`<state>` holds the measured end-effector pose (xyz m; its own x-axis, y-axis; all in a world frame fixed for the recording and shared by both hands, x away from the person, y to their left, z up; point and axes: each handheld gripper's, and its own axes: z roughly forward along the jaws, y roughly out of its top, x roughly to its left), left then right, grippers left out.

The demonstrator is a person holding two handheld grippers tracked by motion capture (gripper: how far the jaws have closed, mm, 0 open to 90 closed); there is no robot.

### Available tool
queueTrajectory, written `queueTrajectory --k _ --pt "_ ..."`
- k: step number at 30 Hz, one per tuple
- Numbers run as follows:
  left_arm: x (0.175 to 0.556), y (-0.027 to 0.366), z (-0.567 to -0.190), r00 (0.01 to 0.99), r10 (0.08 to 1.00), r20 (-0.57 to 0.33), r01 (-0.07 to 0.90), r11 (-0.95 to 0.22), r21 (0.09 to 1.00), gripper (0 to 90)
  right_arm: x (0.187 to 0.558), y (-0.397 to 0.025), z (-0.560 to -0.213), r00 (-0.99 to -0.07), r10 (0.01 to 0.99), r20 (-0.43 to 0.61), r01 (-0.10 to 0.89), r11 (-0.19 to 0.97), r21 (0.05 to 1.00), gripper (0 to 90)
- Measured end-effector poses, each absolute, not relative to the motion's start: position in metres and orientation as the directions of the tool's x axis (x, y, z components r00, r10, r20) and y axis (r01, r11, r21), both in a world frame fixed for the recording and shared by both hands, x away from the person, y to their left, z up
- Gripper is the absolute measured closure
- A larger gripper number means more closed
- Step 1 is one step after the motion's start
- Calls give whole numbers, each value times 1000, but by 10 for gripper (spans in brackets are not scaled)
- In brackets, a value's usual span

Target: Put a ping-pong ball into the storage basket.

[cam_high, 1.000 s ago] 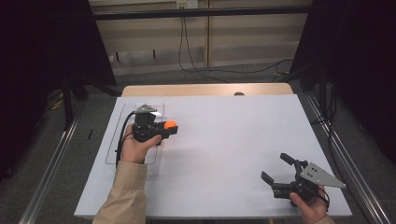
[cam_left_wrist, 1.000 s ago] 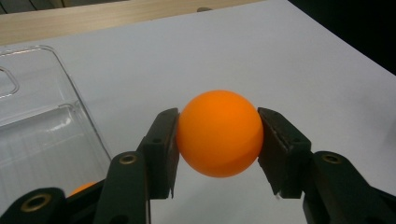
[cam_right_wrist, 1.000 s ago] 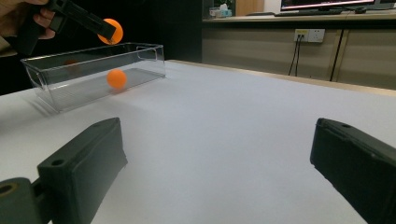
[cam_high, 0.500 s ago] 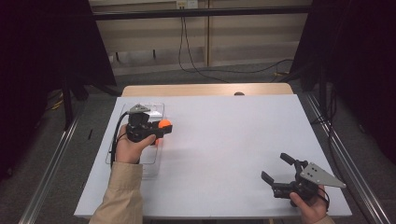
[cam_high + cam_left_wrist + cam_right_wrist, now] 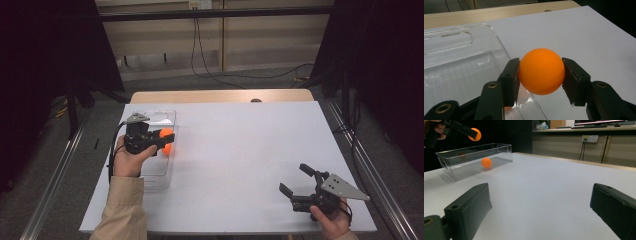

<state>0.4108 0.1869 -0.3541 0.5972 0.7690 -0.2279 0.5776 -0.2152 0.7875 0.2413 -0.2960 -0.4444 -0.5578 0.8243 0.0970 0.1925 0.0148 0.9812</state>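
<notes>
Above the right-hand wall of the clear rectangular plastic bin point(image 5: 159, 165), the left hand-held gripper point(image 5: 166, 141) is clamping a small orange ball point(image 5: 541, 71) between its two black jaws, one pad pressing on each side of the ball so that it is sitting at its widest part and is not slipping out. The ball is hanging in the air over the bin's rim rather than resting on anything, which suggests it is either about to be dropped in or is being carried out over the wall; the pictures alone are not settling which. A second orange ball point(image 5: 486, 162) is lying on the floor of the bin, near its long wall, as the right gripper view is showing. The bin is standing at the left edge of the white surface point(image 5: 250, 150), within easy reach of the left hand point(image 5: 128, 159). The right hand-held gripper point(image 5: 294, 185) is waiting well apart at the near right corner, jaws spread wide and grasping nothing, probably parked there so as to keep out of the left arm's way.
</notes>
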Motion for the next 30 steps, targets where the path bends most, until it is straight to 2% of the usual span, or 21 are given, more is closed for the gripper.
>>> queueTrajectory --k 30 --pt "400 217 -362 534 827 -175 554 -185 812 509 240 -294 -444 -560 824 93 191 19 981 24"
